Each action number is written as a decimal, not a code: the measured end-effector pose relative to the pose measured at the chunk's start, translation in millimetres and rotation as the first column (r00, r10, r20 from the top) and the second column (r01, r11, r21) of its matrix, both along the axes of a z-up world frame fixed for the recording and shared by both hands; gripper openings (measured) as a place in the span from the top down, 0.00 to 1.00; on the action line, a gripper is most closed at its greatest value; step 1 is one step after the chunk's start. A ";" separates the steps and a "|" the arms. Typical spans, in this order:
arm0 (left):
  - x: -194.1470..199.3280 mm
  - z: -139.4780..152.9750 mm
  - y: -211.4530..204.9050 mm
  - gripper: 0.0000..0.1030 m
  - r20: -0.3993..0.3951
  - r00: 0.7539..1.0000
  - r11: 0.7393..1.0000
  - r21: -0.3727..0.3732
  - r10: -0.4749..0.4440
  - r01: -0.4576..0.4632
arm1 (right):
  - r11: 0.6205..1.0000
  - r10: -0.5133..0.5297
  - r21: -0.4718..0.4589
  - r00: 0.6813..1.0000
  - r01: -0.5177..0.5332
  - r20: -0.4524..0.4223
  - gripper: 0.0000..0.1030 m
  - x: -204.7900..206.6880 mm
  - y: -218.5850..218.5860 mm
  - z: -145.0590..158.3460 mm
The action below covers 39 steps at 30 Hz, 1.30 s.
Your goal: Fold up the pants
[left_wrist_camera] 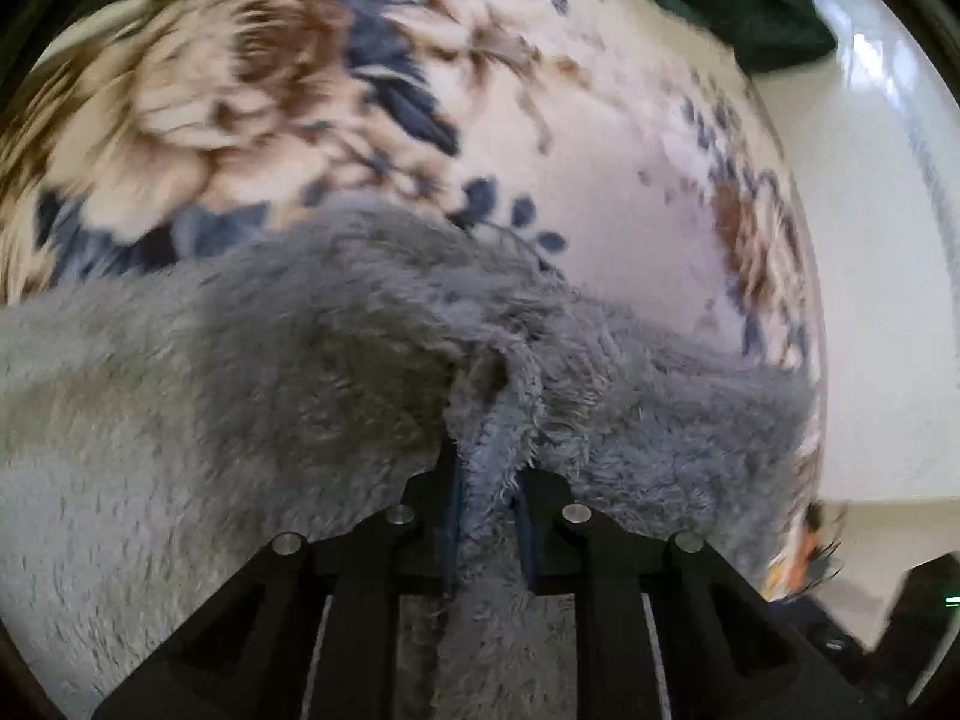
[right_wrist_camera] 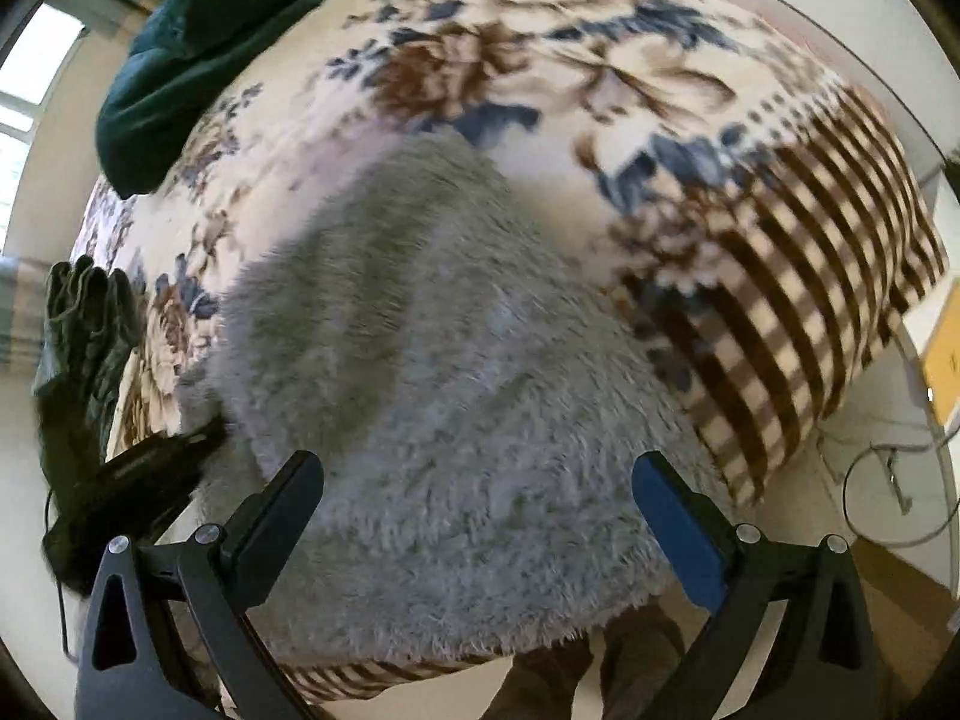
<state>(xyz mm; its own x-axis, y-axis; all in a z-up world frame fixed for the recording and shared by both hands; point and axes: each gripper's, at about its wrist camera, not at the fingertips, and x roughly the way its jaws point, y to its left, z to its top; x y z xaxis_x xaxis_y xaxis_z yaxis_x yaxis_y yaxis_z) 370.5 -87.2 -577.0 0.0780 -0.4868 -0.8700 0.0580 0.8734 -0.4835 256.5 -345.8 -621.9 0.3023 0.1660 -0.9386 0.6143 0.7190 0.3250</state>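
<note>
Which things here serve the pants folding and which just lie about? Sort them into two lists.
For the job:
- fluffy grey fleece pants
- left gripper, shut on a pinch of the fleece
- right gripper, open above the pants

Lying about:
- floral and checked plush blanket, under the pants
- dark green cloth
- dark green gloves
- yellow box

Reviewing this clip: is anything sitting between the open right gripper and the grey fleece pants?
Nothing visible does. The right gripper hangs open directly over the grey fleece pants, with only fabric under its fingers. The left gripper is already shut on a bunched fold of the pants. The dark green cloth lies far off on the floral blanket.
</note>
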 end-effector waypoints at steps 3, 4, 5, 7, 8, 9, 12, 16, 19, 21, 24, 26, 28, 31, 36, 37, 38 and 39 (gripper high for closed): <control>-17.4 19.4 39.4 0.89 0.030 0.995 0.995 -0.029 0.092 -0.091 | 1.000 0.014 0.005 1.000 -0.014 -0.011 0.00 -6.1 4.0 -4.3; -23.5 19.6 51.4 0.89 0.015 0.993 0.992 -0.031 0.120 -0.119 | 1.000 0.017 0.020 1.000 -0.017 -0.019 0.00 -8.7 6.7 -6.3; -28.6 17.5 63.6 0.89 -0.010 0.990 0.989 -0.029 0.144 -0.144 | 0.999 0.019 0.030 0.999 -0.019 -0.025 0.00 -9.6 10.4 -8.0; -37.3 13.4 81.4 0.88 -0.059 0.981 0.983 0.007 0.183 -0.183 | 0.998 0.026 0.062 0.999 -0.024 -0.031 0.00 -17.1 16.8 -6.2; -41.6 11.7 90.0 0.87 -0.085 0.974 0.978 0.015 0.208 -0.207 | 0.997 0.026 0.071 0.999 -0.023 -0.035 0.00 -19.7 20.4 -5.6; -45.9 11.4 98.1 0.79 -0.107 0.967 0.973 0.000 0.231 -0.232 | 0.996 0.023 0.083 0.999 -0.020 -0.034 0.00 -22.9 23.6 -4.4; -61.3 21.0 112.9 0.60 -0.106 0.950 0.955 -0.016 0.294 -0.298 | 0.986 -0.022 0.167 0.999 0.027 -0.034 0.05 -34.0 30.8 -7.6; -71.0 42.3 98.2 0.55 -0.066 0.963 0.964 -0.039 0.261 -0.264 | 0.927 -0.144 0.341 0.988 0.157 -0.063 0.34 -46.4 39.6 -28.9; -74.6 33.4 68.3 0.54 -0.113 0.982 0.987 -0.036 0.150 -0.155 | 0.898 -0.191 0.386 0.977 0.211 -0.091 0.75 -49.6 46.9 -43.9; -77.8 21.9 47.9 0.54 -0.125 0.990 0.997 -0.024 0.070 -0.074 | 0.910 -0.199 0.350 0.975 0.221 -0.097 0.86 -52.0 49.3 -43.7; -90.8 14.8 34.6 0.86 -0.065 0.998 1.000 -0.006 -0.009 0.009 | 0.935 -0.157 0.306 0.984 0.177 -0.089 0.86 -53.1 51.7 -35.6; -104.4 13.0 40.6 0.86 -0.045 0.999 1.000 0.004 -0.017 0.018 | 0.948 -0.118 0.287 0.989 0.139 -0.090 0.86 -51.4 52.4 -31.9; -114.9 10.4 51.0 0.86 -0.068 0.998 1.000 -0.005 0.009 -0.009 | 0.966 -0.059 0.244 0.992 0.086 -0.114 0.85 -44.9 55.5 -28.9; -120.5 12.0 64.4 0.79 -0.103 0.993 0.997 -0.033 0.063 -0.067 | 0.991 0.039 0.134 0.990 -0.021 -0.139 0.65 -26.1 68.8 -18.4; -117.1 49.6 90.4 0.25 -0.020 0.977 0.976 -0.046 0.213 -0.214 | 0.983 0.174 -0.033 0.980 -0.179 -0.100 0.20 10.5 101.7 7.7; -116.7 59.0 102.3 0.09 0.007 0.968 0.967 -0.059 0.249 -0.249 | 0.980 0.191 -0.042 0.977 -0.196 -0.098 0.20 16.9 107.1 10.4; -118.1 68.1 116.3 0.09 0.036 0.952 0.951 -0.069 0.304 -0.301 | 0.974 0.218 -0.041 0.971 -0.223 -0.093 0.20 26.4 115.7 12.7; -120.9 74.7 134.9 0.09 0.058 0.926 0.927 -0.075 0.372 -0.368 | 0.971 0.234 -0.035 0.968 -0.238 -0.093 0.20 34.1 121.5 13.5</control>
<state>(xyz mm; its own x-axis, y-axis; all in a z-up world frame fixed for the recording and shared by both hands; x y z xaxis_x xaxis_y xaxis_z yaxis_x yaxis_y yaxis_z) 249.5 47.8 -502.3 0.3226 -0.4635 -0.8253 -0.2280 0.8082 -0.5430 290.6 -224.3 -608.4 0.1755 0.1796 -0.9680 0.4501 0.8598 0.2411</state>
